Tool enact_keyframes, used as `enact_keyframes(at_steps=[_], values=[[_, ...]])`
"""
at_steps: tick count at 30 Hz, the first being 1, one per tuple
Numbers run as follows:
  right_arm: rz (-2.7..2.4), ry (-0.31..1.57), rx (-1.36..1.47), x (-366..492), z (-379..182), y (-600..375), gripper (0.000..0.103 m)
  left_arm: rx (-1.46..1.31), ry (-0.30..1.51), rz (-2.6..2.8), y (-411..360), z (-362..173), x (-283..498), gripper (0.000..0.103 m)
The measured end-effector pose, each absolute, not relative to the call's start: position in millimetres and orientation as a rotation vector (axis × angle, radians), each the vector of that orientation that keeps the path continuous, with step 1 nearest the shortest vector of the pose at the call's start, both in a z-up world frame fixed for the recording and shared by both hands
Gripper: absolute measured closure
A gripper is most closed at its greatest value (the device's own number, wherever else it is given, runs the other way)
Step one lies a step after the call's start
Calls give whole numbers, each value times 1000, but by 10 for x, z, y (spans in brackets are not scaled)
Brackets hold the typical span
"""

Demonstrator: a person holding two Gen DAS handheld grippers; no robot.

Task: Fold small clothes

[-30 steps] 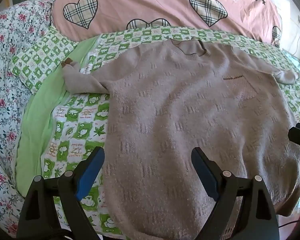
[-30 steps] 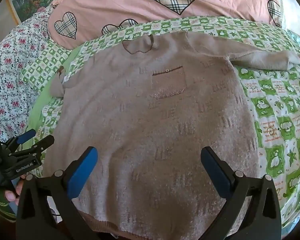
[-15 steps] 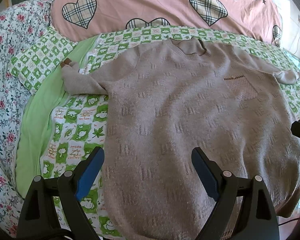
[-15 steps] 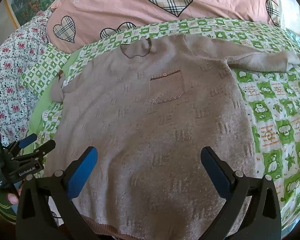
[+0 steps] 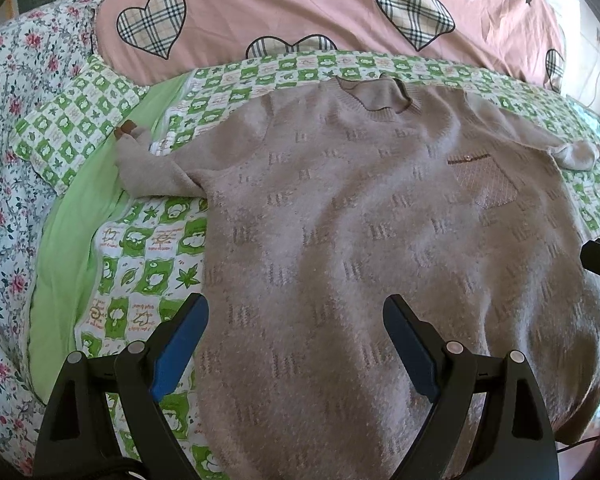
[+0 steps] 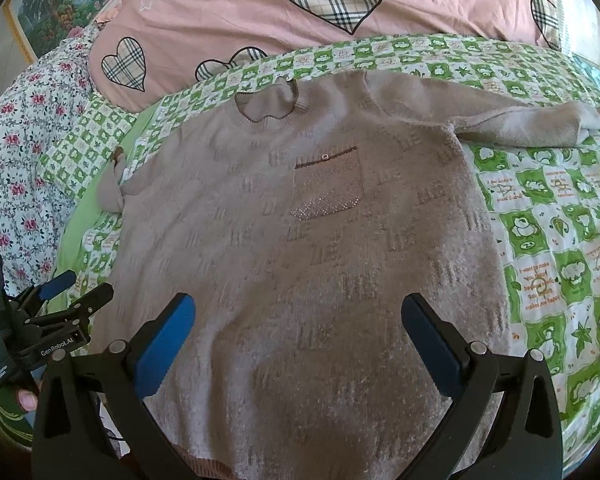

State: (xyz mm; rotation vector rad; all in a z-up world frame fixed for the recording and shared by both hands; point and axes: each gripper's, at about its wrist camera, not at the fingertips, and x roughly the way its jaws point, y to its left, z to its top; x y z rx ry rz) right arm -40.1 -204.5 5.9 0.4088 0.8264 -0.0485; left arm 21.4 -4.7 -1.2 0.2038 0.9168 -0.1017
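Both cams pulled back slightly; taupe sweater (image 5: 340, 240) flat, sleeves out.

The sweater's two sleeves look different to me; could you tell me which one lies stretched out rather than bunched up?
The sleeve on the pocket side lies stretched out; the other sleeve is crumpled short against the sweater.

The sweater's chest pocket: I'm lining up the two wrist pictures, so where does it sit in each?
Left wrist view: the chest pocket sits right of centre, in the upper half.
Right wrist view: the chest pocket sits near the centre, above the open fingers.
Shared landmark: the sweater's neckline, up and left of the pocket in both.
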Motion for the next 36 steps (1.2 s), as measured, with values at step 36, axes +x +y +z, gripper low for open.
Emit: enact_keyframes(at_steps=[36], values=[[-689, 552, 731, -410, 267, -5849, 34, 180, 993, -138, -363, -192, 1110, 12]])
